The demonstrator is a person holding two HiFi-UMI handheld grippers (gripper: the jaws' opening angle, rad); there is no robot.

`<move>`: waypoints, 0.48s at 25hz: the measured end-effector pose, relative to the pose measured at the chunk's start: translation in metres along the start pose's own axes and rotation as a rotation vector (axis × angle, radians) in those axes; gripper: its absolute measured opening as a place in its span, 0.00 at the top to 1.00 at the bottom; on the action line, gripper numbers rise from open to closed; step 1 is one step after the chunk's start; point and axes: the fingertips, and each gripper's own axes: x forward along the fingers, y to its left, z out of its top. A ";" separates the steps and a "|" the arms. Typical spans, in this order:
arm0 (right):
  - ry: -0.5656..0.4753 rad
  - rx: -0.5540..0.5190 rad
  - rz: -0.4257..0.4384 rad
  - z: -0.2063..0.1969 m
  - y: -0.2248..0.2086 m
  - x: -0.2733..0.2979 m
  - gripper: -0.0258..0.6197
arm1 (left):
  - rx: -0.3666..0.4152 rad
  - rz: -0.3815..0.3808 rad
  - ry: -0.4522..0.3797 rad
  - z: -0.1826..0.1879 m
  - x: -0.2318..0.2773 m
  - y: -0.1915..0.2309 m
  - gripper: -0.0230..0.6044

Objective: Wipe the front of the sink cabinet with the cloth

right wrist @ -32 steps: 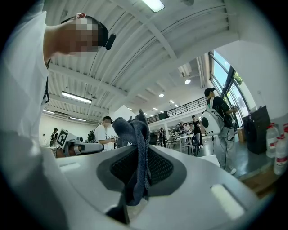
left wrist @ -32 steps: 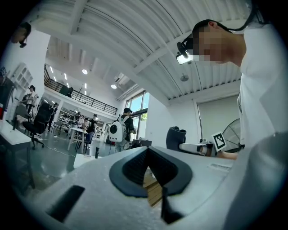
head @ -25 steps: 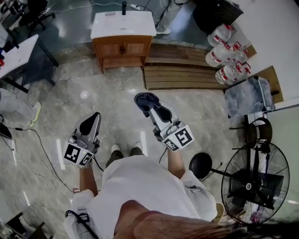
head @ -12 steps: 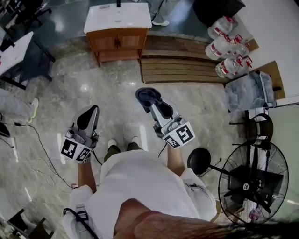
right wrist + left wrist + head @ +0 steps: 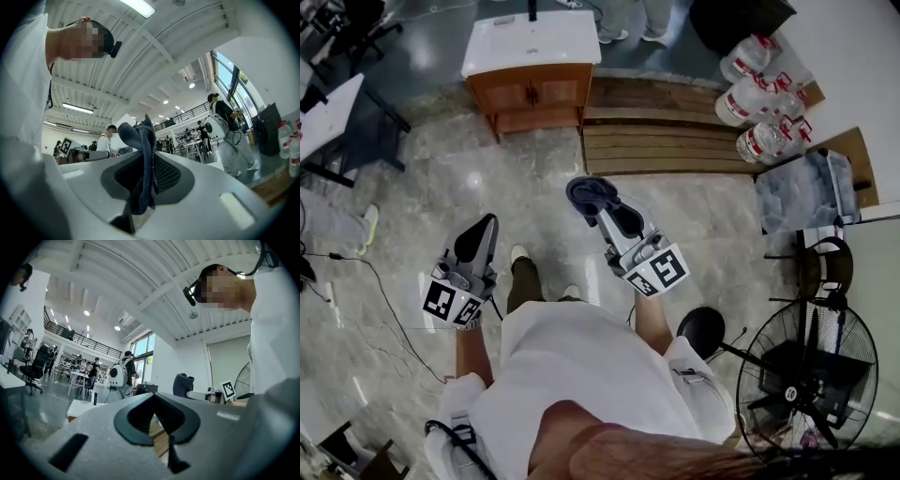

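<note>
The sink cabinet [image 5: 532, 94], wooden with a white basin top [image 5: 532, 43], stands on the floor well ahead of me in the head view. My right gripper [image 5: 598, 208] is shut on a dark blue cloth [image 5: 590, 198], held out over the floor some way short of the cabinet. In the right gripper view the cloth [image 5: 143, 164] hangs bunched between the jaws. My left gripper [image 5: 482, 233] is shut and holds nothing; in the left gripper view its jaws [image 5: 154, 420] meet, with the cabinet's white top [image 5: 83, 407] small in the distance.
A slatted wooden platform [image 5: 666, 131] lies right of the cabinet, with large water bottles [image 5: 759, 94] beyond it. A standing fan [image 5: 811, 375] and a black round stool [image 5: 703, 330] are at my right. A desk [image 5: 328, 117] stands left. Cables [image 5: 384, 300] trail on the marble floor. People stand behind the cabinet.
I have stepped forward; my left foot now leads. The cabinet has shifted slightly left and up in the head view. Both grippers keep their hold and pose.
</note>
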 end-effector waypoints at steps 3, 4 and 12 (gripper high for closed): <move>0.011 0.000 0.001 -0.010 -0.014 0.033 0.85 | -0.005 -0.001 -0.002 -0.005 0.016 0.036 0.97; 0.014 -0.001 -0.001 -0.014 -0.019 0.046 0.85 | -0.009 -0.002 -0.002 -0.007 0.021 0.051 0.97; 0.049 0.001 -0.046 -0.043 -0.073 0.203 0.85 | -0.053 -0.042 0.002 -0.009 0.082 0.218 0.97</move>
